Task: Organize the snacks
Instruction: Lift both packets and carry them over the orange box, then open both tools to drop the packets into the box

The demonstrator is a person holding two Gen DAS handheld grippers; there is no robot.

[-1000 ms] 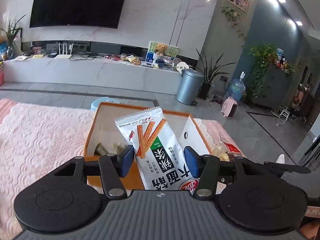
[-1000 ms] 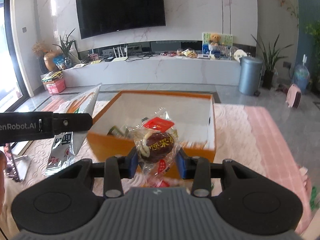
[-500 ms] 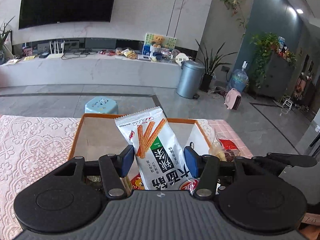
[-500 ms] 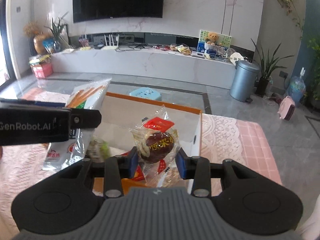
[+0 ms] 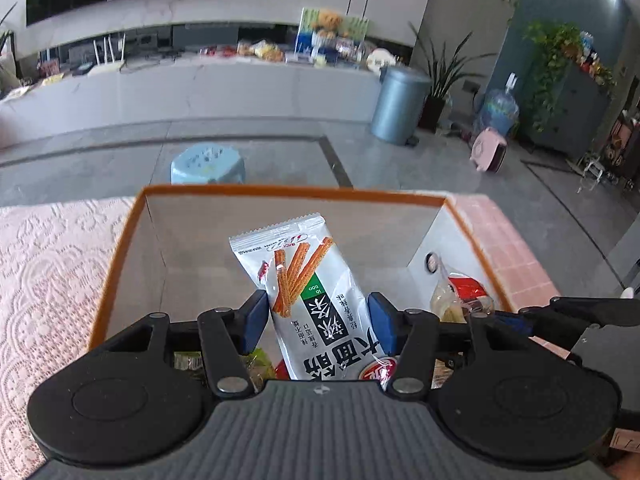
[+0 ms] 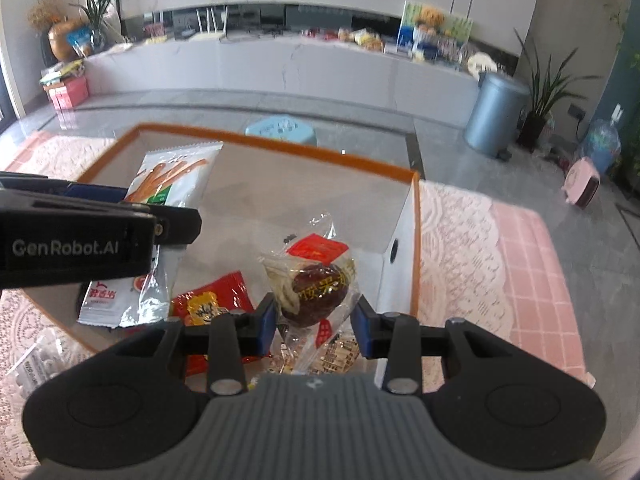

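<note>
Over the orange-rimmed box [image 5: 120, 248], my left gripper [image 5: 318, 316] pinches a silver stick-snack bag [image 5: 316, 292] by its middle, while my right gripper [image 6: 316, 322] clamps a clear-wrapped date sweet [image 6: 316, 288]. Both packs look light, crinkly and slippery, best held mid-body

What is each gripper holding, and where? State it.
Left gripper pinches the white stick-snack bag across its middle. Right gripper pinches the clear-wrapped brown snack at its lower sides.
</note>
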